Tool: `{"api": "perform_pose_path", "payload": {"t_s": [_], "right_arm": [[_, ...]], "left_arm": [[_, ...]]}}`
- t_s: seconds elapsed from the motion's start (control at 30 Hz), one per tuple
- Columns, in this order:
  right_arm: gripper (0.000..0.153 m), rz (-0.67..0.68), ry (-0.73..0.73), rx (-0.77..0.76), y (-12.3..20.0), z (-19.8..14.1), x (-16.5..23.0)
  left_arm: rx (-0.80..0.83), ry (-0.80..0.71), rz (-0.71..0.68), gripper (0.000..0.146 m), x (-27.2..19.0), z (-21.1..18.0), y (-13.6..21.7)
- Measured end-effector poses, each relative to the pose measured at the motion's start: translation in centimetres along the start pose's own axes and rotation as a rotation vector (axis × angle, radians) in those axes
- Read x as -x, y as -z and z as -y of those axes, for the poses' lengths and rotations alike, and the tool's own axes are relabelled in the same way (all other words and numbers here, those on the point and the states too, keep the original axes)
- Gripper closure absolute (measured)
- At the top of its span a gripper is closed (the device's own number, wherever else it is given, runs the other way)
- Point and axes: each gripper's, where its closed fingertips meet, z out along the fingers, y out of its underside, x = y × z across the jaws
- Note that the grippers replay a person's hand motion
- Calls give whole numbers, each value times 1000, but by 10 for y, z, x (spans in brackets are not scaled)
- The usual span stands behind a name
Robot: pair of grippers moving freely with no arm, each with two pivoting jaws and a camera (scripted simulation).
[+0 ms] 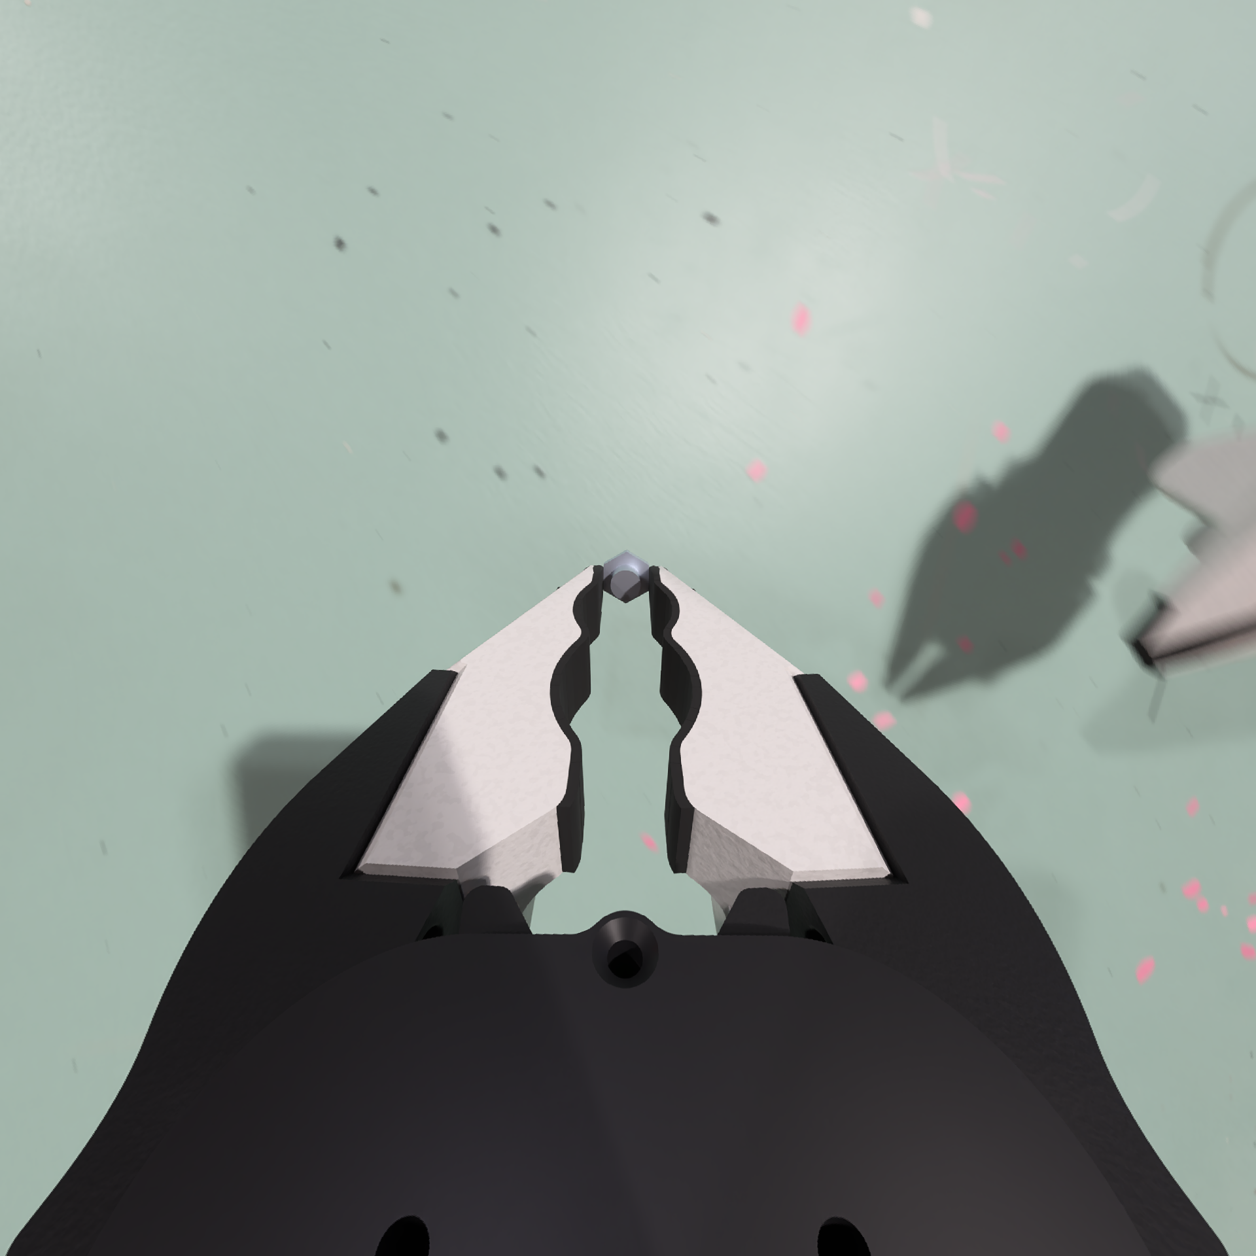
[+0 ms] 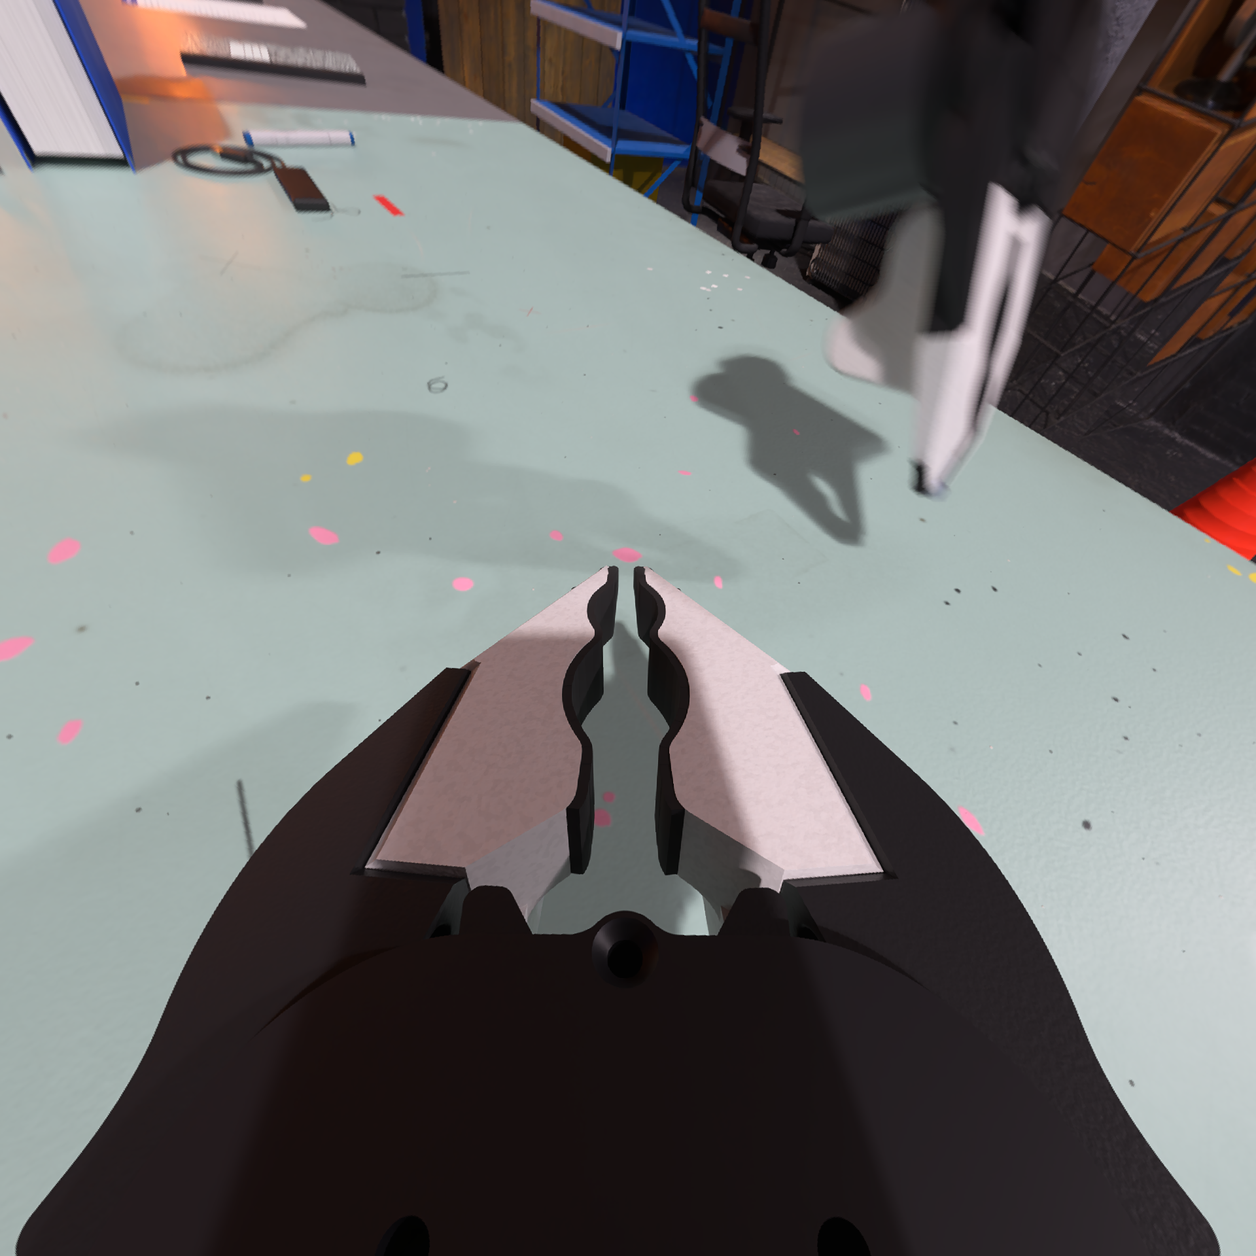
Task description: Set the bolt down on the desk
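The left gripper (image 1: 626,583) pinches the small grey hex-headed bolt (image 1: 624,580) at the very tips of its jaws, above the pale green surface (image 1: 340,374); whether it touches is unclear. The right gripper (image 2: 626,578), jaws nearly together and empty, hovers near. The bolt is carried but not released, so lowering and letting go remain.

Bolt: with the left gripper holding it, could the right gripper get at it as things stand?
Probably not: the bolt sits pinched at the left gripper tips, whose fingers flank it, and the right gripper has its jaws nearly shut.
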Motion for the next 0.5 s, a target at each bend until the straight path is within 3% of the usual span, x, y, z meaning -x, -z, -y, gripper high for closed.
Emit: {"api": "perform_pose_path", "payload": {"t_s": [0.13, 0.27, 0.33, 0.5], "right_arm": [[148, 13, -78, -34, 3, 4, -6], [147, 41, -125, -29, 3, 3, -8], [147, 42, -127, -28, 2, 3, -8], [147, 31, -113, -28, 3, 3, -8]], "left_arm": [[22, 4, 142, 133, -55, -74, 43], [-101, 327, 256, 133, -120, -135, 39], [-151, 464, 283, 133, -149, -151, 28], [-192, 589, 431, 133, -187, -162, 10]]}}
